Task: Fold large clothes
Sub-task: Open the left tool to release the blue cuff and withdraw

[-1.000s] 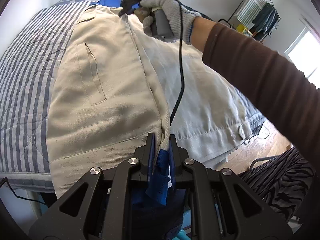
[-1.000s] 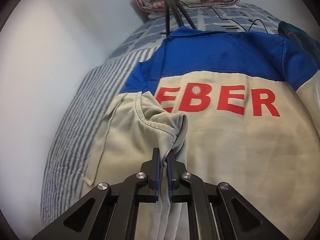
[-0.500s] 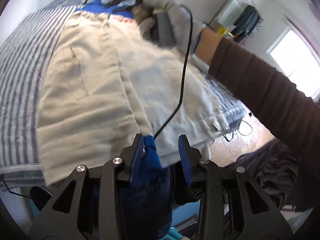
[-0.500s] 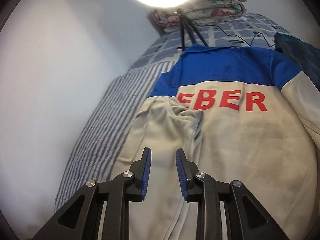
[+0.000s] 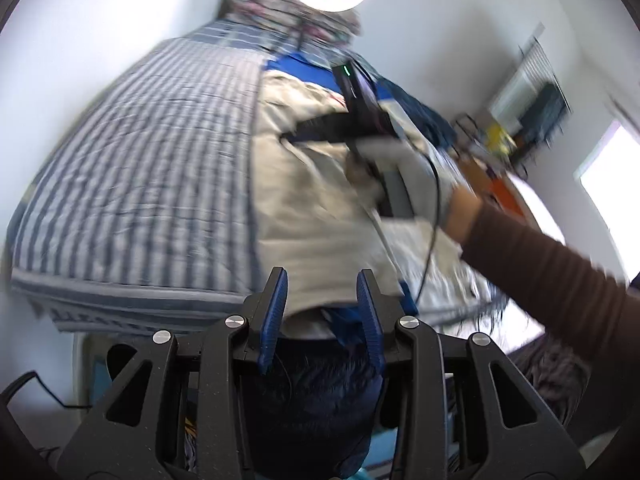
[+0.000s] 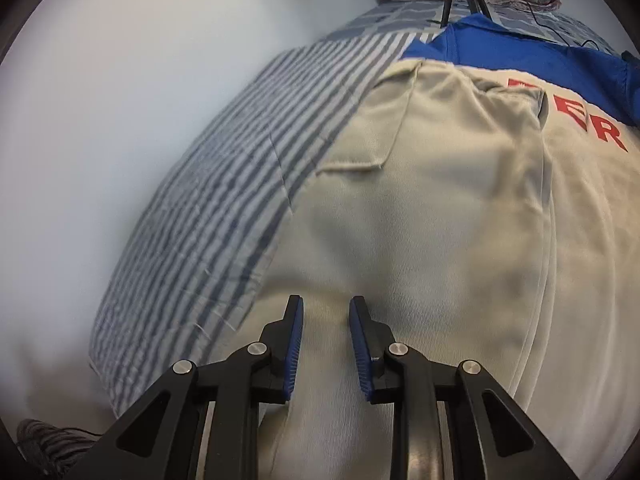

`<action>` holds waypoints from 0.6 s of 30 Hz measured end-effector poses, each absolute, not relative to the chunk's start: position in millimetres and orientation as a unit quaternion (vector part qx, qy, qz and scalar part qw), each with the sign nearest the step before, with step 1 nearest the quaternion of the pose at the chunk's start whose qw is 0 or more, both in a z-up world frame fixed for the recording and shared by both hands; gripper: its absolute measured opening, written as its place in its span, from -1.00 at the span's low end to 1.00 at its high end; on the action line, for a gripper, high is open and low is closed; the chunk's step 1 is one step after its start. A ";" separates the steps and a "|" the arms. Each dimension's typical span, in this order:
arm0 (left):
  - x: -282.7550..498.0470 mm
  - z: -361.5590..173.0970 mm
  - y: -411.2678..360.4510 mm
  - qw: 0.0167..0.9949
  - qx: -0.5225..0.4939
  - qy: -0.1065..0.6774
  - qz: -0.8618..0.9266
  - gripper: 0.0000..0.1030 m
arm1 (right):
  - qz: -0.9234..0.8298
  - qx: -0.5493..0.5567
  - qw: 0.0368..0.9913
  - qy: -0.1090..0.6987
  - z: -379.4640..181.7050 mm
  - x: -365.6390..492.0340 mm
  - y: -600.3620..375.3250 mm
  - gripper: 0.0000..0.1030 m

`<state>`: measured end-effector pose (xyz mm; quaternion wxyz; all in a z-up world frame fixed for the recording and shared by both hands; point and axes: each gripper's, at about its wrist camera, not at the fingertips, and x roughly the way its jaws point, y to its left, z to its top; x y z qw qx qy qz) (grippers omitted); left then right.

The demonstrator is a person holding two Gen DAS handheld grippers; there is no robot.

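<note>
Both tools agape above beige jacket.

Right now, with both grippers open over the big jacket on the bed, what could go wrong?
1. The jacket hangs past the striped bedspread's near edge, so it may slide toward the floor.
2. The black cable trailing from the right gripper dangles over the cloth and might snag it.
3. The folded-over panel lies loose, with the left gripper open too, so it may flop back.
</note>
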<state>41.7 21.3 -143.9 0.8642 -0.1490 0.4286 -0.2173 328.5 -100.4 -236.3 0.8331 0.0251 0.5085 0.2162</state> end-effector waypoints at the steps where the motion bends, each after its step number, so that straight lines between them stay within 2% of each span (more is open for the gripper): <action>1: 44.5 -143.5 26.8 0.865 -0.155 0.428 -0.209 -0.31 | 0.212 0.006 0.835 0.507 -233.5 324.9 -95.1 -0.53; 5: 51.8 -138.7 38.7 0.869 -0.157 0.429 -0.192 -0.31 | 0.221 0.000 0.840 0.495 -208.9 303.5 -92.3 -0.52; 10: 61.5 -129.2 58.6 0.877 -0.153 0.422 -0.174 -0.31 | 0.303 0.011 0.834 0.462 -175.3 228.1 -84.4 -0.57; 18: 79.4 -126.2 85.9 0.870 -0.209 0.415 -0.166 -0.31 | 0.369 -0.059 0.786 0.492 -221.5 127.9 -35.0 -0.69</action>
